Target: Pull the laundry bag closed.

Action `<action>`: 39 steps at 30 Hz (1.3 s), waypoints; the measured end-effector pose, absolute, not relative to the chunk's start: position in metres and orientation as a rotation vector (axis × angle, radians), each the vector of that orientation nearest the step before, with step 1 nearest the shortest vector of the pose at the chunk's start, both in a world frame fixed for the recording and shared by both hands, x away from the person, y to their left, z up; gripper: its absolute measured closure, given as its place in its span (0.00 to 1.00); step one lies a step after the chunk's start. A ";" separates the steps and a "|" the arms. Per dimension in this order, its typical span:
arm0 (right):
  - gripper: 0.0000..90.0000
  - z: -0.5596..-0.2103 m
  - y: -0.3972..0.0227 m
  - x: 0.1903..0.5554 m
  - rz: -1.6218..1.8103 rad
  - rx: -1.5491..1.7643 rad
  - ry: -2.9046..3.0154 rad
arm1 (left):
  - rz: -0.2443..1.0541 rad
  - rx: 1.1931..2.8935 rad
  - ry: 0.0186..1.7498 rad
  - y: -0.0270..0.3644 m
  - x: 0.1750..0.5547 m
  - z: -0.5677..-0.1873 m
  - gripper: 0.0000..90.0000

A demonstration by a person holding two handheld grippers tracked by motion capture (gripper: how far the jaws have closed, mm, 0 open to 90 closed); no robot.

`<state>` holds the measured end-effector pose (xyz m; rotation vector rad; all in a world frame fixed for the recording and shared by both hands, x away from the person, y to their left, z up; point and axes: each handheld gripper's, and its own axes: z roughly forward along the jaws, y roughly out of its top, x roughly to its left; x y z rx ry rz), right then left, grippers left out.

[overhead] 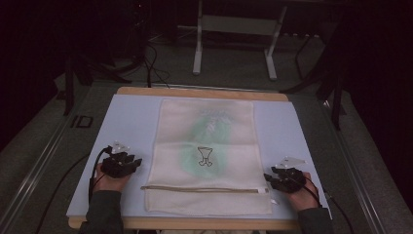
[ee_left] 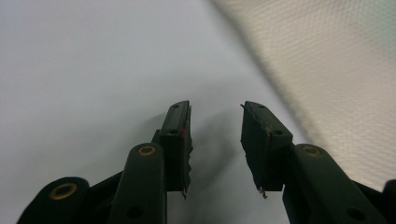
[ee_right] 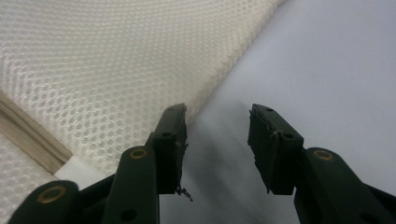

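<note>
A cream mesh bag (overhead: 204, 151) lies flat on the pale mat (overhead: 131, 122), with a green garment faintly showing through it and a zipper (overhead: 204, 188) running across near its front end. My left gripper (overhead: 139, 161) rests on the mat just left of the bag, open and holding nothing. In the left gripper view its jaws (ee_left: 215, 121) stand apart over bare mat, the mesh bag (ee_left: 327, 60) off to the right. My right gripper (overhead: 267, 176) sits by the bag's right edge near the zipper's end, open. Its jaws (ee_right: 217, 126) straddle the mesh bag (ee_right: 116, 60) edge.
The mat lies on a wooden table (overhead: 195, 92). Behind it stand a white metal frame (overhead: 234, 29) and dark cables on the floor (overhead: 151, 63). Dark stands flank the table on both sides.
</note>
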<state>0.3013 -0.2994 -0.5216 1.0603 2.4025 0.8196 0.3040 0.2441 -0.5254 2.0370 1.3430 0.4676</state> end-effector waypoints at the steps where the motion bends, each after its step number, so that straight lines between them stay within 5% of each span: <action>1: 0.63 -0.522 -0.299 0.301 0.820 1.060 2.402 | 0.468 2.037 1.343 0.244 0.304 -0.525 0.69; 24: 0.61 -0.509 -0.250 0.290 0.943 0.936 2.474 | 0.377 2.047 1.174 0.238 0.302 -0.523 0.71; 39: 0.59 -0.507 -0.225 0.284 0.984 0.871 2.529 | 0.304 2.085 1.071 0.230 0.301 -0.523 0.83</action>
